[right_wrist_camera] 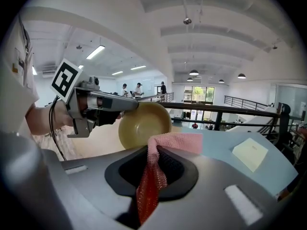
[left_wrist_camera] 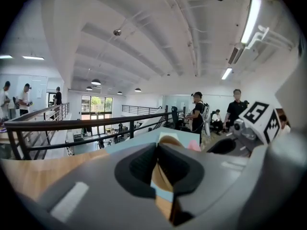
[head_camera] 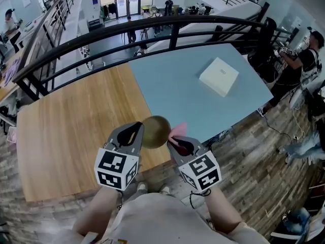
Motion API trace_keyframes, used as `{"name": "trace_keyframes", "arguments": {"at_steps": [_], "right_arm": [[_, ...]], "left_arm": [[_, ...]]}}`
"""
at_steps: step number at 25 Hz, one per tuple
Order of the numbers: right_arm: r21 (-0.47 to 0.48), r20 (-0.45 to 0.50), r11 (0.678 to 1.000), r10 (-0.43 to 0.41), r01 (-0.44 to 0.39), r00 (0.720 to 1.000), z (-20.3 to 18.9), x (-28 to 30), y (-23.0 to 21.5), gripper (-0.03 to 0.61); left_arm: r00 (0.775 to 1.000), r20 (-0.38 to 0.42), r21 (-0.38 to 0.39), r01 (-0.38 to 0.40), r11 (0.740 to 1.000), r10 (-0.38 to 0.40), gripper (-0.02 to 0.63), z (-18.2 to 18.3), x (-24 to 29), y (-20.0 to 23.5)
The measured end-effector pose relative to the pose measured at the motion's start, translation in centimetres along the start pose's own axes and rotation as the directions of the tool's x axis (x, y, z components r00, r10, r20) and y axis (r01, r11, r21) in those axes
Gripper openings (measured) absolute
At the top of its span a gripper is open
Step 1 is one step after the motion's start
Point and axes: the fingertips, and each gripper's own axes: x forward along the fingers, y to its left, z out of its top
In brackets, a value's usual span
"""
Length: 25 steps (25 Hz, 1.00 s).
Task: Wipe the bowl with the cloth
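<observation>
Wooden table [head_camera: 66, 136] and a pale blue table [head_camera: 188, 90] side by side, open mezzanine workspace.

The bowl [head_camera: 155, 131], tan-gold, is up in the air over the near edge of the wooden table, not resting on anything. It is tipped on its side, so the right gripper view looks into the hollow. The left gripper [head_camera: 134, 131] has its jaws clamped on the bowl's rim, and the left gripper view shows the thin tan wall pinched between them.

The cloth [head_camera: 179, 130], pink mesh, is pinched in the closed jaws of the right gripper [head_camera: 177, 144]. Its free end flops forward just beside the bowl's rim (touching or a hair apart, can't tell from these views).

Progress, my read: both pickups are done and bowl and cloth have been brought together. The wiping is either just starting or about to, since the cloth is at the rim and not down inside the bowl. Left to do: rub the inside, maybe the outside too, then set things down.

Further out there is a white box [head_camera: 219, 76] on the blue table, well away from the action. Beyond that a black railing [head_camera: 152, 27], with people standing around the room and on the floor below.
</observation>
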Motion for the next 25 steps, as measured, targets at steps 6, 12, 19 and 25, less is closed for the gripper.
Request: {"name": "trace_keyframes", "arguments": {"at_steps": [6,12,19,25], "right_arm": [[-0.011,-0.036,0.998,0.055,-0.055,0.998,-0.9,1.3,2.7,0.041],[-0.021,-0.046,0.994,0.108,-0.109,0.993,-1.1,2.2,5.0,0.041],[-0.030,-0.026,0.982,0.183,-0.184,0.983,-0.6,2.9,7.9,0.041],[-0.049,0.024,0.977,0.207,-0.206,0.978,0.3,3.4,9.8,0.041]], "left_arm": [[1.000,0.022,-0.013,-0.020,1.000,0.020,0.012,0.3,-0.6,0.4],[0.999,0.033,-0.042,-0.032,0.999,0.033,0.009,0.1,-0.7,1.0],[0.998,0.055,-0.131,-0.007,0.991,0.015,0.009,0.3,-0.3,0.4],[0.998,0.059,-0.153,0.028,0.988,-0.019,0.006,0.0,-0.1,-1.0]]}}
